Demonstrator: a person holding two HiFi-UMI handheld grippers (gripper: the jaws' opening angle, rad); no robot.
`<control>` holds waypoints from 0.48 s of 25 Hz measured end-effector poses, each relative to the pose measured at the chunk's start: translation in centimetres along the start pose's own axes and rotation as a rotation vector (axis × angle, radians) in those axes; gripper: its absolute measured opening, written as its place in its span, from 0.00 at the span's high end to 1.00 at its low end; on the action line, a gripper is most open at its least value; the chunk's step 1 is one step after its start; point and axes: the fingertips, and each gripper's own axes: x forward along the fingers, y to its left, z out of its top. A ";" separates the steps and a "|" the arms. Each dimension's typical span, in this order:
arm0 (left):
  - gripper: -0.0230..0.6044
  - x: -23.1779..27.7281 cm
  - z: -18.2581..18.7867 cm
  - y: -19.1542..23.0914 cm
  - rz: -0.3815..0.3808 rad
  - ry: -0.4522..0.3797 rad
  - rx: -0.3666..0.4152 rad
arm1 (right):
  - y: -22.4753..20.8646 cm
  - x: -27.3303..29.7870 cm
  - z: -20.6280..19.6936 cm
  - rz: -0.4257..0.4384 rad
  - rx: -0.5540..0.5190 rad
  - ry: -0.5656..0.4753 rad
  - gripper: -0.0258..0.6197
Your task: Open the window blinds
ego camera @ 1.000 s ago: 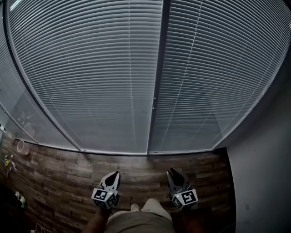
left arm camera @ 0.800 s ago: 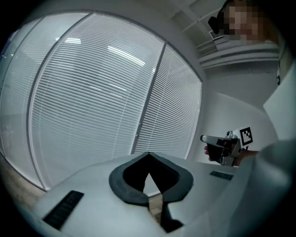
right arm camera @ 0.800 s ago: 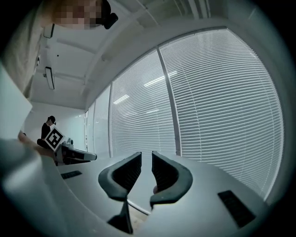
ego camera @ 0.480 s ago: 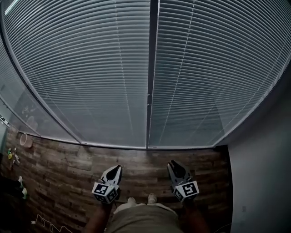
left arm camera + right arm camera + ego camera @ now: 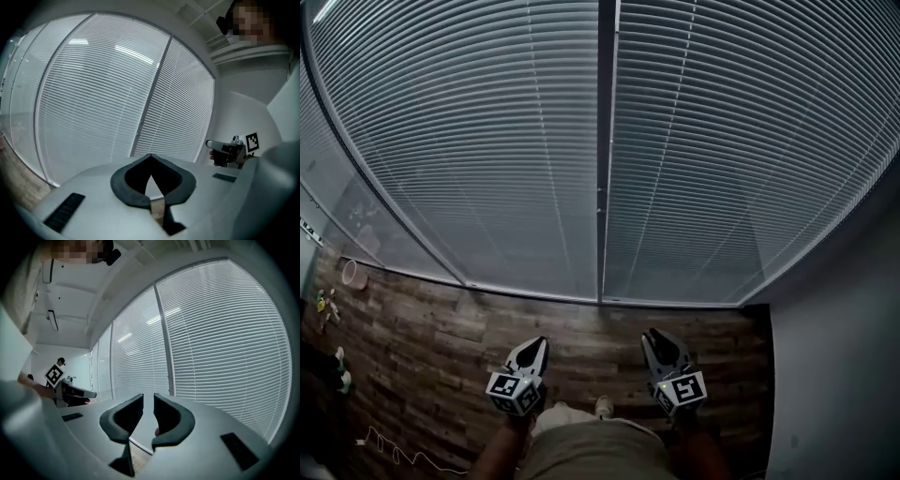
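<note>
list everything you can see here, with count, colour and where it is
window blinds: two wide panels, pale grey, lowered, filling the upper view
frame post: one, dark, between the panels
floor: brown wood planks, below the blinds
wall: grey, at right
cable: one, white, on the floor at lower left
small items: a few, too small to tell, far left on the floor
legs: beige trousers, bottom centre
left gripper: one, dark jaws together, empty
right gripper: one, dark jaws slightly apart, empty

Wood-plank floor [image 5: 431,337], grey wall [image 5: 834,366] at right, dark mullion [image 5: 600,141] between two window panes, white cable [image 5: 394,457] lower left.
</note>
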 end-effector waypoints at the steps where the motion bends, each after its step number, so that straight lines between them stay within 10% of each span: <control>1: 0.94 0.0 0.1 -0.7 -0.008 -0.005 0.003 | -0.4 -0.2 0.1 -0.001 0.001 0.006 0.85; 12: 0.94 0.6 -0.3 -2.0 -0.057 0.018 -0.031 | -2.2 1.1 -0.5 0.006 0.022 0.033 0.85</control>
